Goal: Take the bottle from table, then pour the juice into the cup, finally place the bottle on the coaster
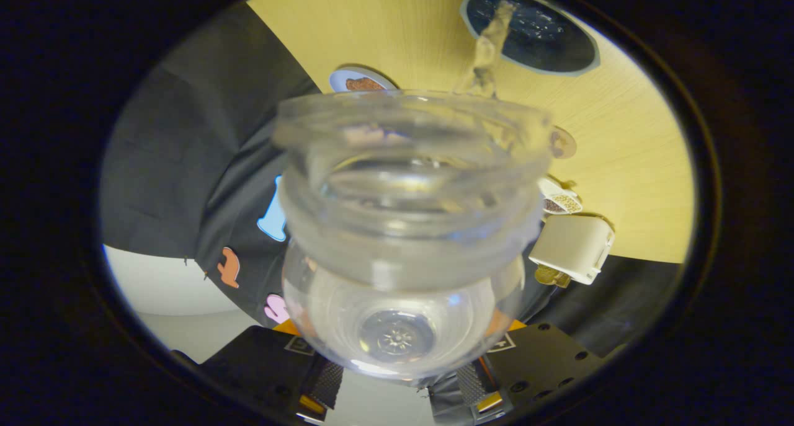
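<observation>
Both fingers (322,386) of the gripper (397,386) press on a clear bottle (403,240), tipped mouth-forward so its wide open neck faces ahead. One thin stream of liquid (487,54) runs from the rim toward a dark round cup (539,35) beyond, on the pale wooden table (633,159). Near the bottle's rim sit a small dish (360,79) of brown bits, a white box (574,247) and little scoops (560,201); bare tabletop lies between them and the cup.
</observation>
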Tool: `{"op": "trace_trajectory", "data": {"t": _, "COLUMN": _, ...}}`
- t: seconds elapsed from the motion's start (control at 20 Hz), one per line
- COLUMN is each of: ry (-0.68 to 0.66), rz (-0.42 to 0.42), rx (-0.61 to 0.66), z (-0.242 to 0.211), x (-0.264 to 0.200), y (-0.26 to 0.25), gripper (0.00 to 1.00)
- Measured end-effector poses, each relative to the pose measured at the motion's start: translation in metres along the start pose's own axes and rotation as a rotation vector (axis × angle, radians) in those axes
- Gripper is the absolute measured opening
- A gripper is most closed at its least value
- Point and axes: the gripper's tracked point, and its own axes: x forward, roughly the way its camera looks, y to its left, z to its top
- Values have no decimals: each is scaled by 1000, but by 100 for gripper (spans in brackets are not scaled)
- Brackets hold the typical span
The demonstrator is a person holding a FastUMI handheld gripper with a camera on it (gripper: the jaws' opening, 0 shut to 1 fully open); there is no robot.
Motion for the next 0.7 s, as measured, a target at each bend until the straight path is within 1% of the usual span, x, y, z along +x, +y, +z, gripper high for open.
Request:
{"op": "trace_trajectory", "data": {"t": 0.3, "ry": -35, "rz": 12, "rx": 2, "z": 7, "x": 10, "y": -5, "gripper": 100}}
{"op": "trace_trajectory", "data": {"t": 0.4, "ry": -58, "rz": 15, "rx": -26, "z": 9, "x": 13, "y": -8, "gripper": 100}}
{"op": "trace_trajectory", "data": {"t": 0.5, "ry": -88, "rz": -2, "rx": -93, "z": 9, "x": 19, "y": -16, "gripper": 100}}
{"op": "trace_trajectory", "data": {"t": 0.65, "ry": -129, "rz": -58, "rx": -262, "z": 4, "x": 28, "y": -36, "gripper": 100}}
{"op": "trace_trajectory", "data": {"t": 0.7, "ry": -149, "rz": -90, "rx": -332, "z": 3, "x": 29, "y": -45, "gripper": 100}}
